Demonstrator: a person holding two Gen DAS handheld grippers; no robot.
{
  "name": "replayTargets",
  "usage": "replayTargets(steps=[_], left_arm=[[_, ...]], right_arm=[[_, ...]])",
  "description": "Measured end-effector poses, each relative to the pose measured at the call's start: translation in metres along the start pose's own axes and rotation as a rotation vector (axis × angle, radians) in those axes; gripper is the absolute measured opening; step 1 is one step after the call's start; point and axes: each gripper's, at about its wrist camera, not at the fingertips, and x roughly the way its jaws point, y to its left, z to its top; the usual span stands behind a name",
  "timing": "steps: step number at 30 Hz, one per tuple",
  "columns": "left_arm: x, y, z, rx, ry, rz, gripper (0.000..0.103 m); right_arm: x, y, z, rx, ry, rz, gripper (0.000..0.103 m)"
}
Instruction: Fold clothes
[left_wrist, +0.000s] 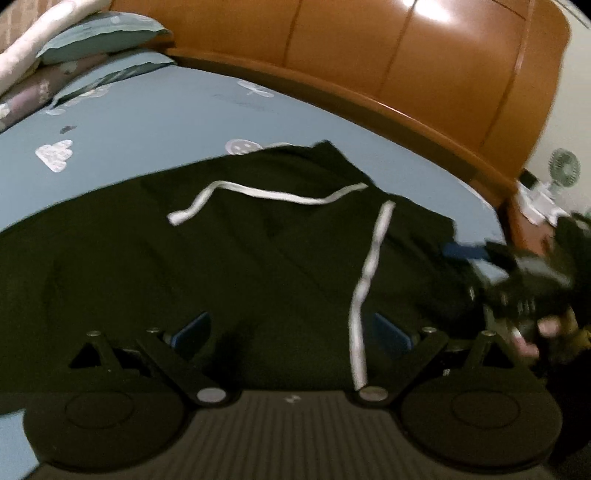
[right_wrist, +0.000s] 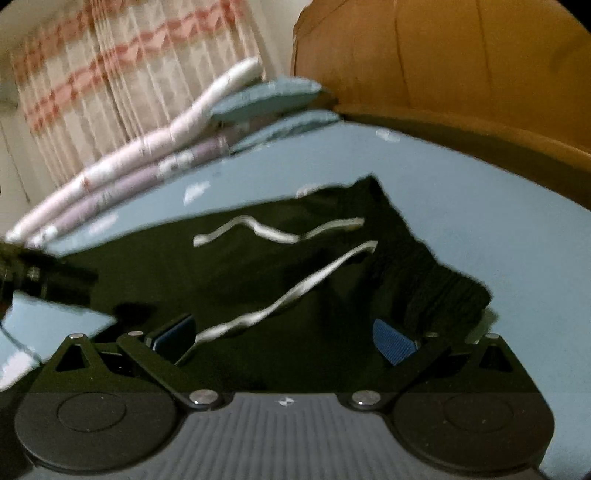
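A dark garment (left_wrist: 236, 258), prob. drawstring shorts or pants, lies spread on the bed's light-blue sheet (left_wrist: 155, 122), waistband end toward the wooden headboard (left_wrist: 369, 48). Two white drawstrings rest on top of it: one cord (left_wrist: 266, 195) runs roughly sideways across the fabric, the other cord (left_wrist: 369, 266) runs from near the waistband down toward the left wrist cam.

Left gripper (left_wrist: 291, 332) hangs low over the garment w/ jaws wide apart, nothing between the blue pads; the long cord passes just inside its right finger. Contact w/ the cloth can't be told.

Right gripper (right_wrist: 286, 336) is likewise spread wide over the garment's near part, blue pads clear of each other, nothing pinched. The lower cord ends just beside its left finger. From the left wrist view, the right gripper shows blurred at the right edge, w/ the person's hand (left_wrist: 535, 332) on it, next to the garment's corner.

Stacked pillows (right_wrist: 266, 99) & folded bedding (right_wrist: 122, 173) sit at the far-left side of the bed, by a striped curtain (right_wrist: 122, 62). A small fan (left_wrist: 563, 166) stands past the headboard's end.
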Motion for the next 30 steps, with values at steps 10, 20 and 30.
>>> replayTargets(steps=[10,20,30], left_arm=[[-0.007,-0.038,-0.038,0.021,0.020,0.004,0.094],[-0.004,-0.069,-0.054,0.002,0.082,-0.010,0.094],[0.032,-0.105,-0.084,0.201,0.195,0.244,0.094]], right_arm=[[-0.024,-0.007,-0.003,0.023,-0.045,0.094,0.103],[-0.057,-0.021,0.003,-0.001,-0.083,0.269,0.103],[-0.071,-0.022,0.000,-0.002,-0.111,0.355,0.103]])
